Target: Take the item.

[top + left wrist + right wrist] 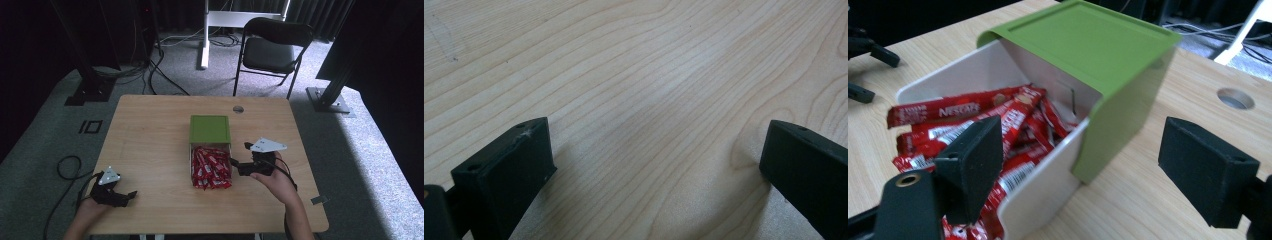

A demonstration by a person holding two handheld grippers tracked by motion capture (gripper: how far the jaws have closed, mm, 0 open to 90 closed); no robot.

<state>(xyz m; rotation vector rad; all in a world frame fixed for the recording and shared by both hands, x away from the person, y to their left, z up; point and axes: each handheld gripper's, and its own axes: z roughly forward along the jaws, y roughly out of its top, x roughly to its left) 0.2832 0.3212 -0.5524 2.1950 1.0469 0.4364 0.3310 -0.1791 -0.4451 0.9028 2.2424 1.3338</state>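
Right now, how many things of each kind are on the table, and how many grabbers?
Green-lidded box, its white drawer pulled out: 1
Heap of red sachets in the drawer, too many and too overlapped to count singly: 1
Grippers, left gripper and right gripper, both open: 2
Total: 4

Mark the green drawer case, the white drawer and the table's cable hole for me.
green drawer case (1088, 47), right gripper view, middle of its top face
white drawer (1040, 192), right gripper view, its near side wall
cable hole (1234, 98), right gripper view, centre of the opening
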